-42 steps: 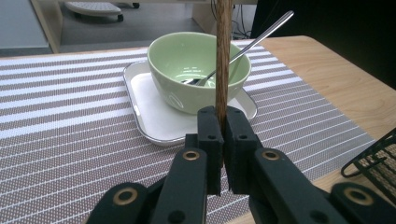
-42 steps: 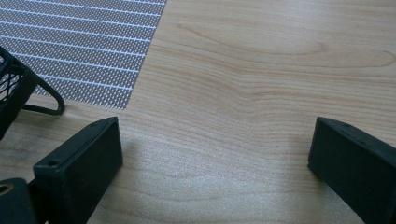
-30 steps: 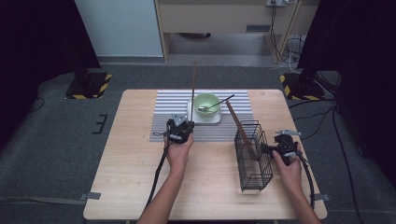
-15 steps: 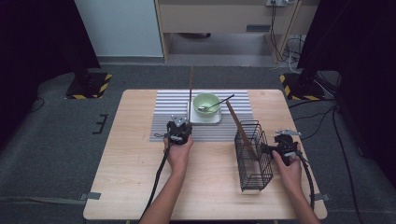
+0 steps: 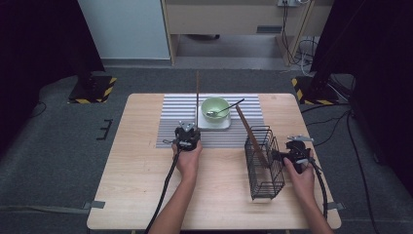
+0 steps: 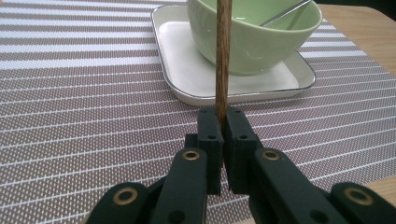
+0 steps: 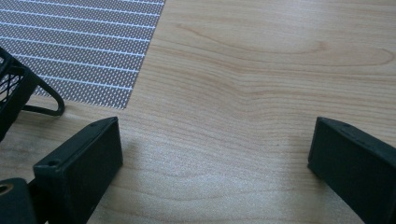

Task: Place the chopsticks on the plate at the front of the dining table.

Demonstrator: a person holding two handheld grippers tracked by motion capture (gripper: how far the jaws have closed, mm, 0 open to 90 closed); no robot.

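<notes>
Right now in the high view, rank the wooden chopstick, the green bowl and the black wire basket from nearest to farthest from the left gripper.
1. Wooden chopstick: clamped in the left gripper, standing up from its jaws.
2. Green bowl: just beyond the gripper, slightly to its right, on the white tray.
3. Black wire basket: farthest, across the table by the right gripper.

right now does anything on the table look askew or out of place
Nothing spilled or damaged. One brown chopstick leans at a slant out of the black wire basket. The left hand-held gripper holds the other chopstick upright beside the green bowl.
</notes>
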